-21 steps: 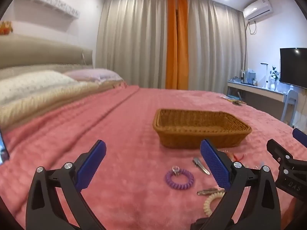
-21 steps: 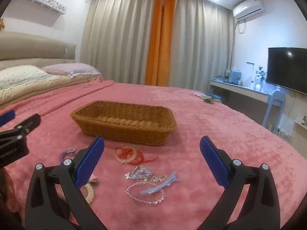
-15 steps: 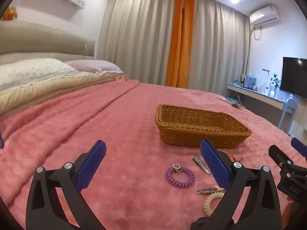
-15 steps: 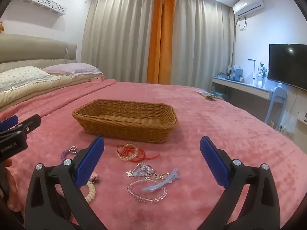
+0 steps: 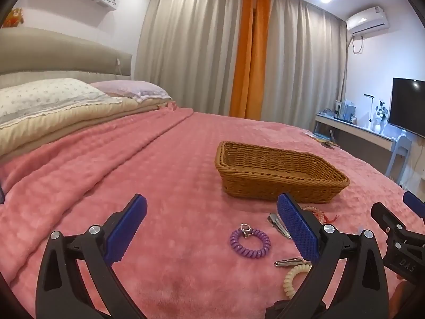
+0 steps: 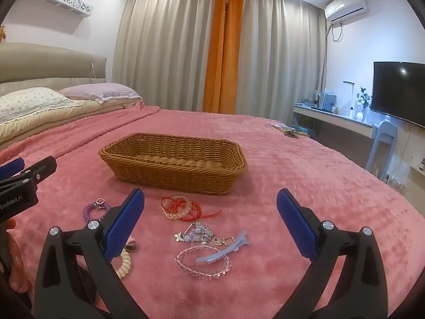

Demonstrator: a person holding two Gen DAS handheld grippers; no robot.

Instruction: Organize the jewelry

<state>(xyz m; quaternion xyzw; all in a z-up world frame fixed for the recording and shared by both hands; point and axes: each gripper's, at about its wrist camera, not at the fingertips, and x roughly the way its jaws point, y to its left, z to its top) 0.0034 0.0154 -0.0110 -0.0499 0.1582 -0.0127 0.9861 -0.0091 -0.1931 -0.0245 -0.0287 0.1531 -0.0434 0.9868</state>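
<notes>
Right wrist view: both the right hand-held gripper [image 6: 209, 223] and the left hand-held gripper [image 5: 211, 228] gape wide, empty; jewelry [image 6: 203, 261] lies loose on the bed [image 6: 305, 186] before the wicker basket [image 6: 172, 171]; risk: thin pieces sink into plush, pads slip.

A wide bed under a pink plush blanket [image 6: 305, 175] fills the room. At its head lie a white floral pillow [image 5: 45, 98] and a lilac pillow [image 6: 101, 91] against a beige padded headboard [image 5: 53, 61]. Behind hang grey pleated curtains [image 6: 164, 45] with an orange strip [image 6: 224, 47]. A black television [image 6: 398, 90] and white air conditioner [image 6: 346, 6] occupy the right wall.
</notes>
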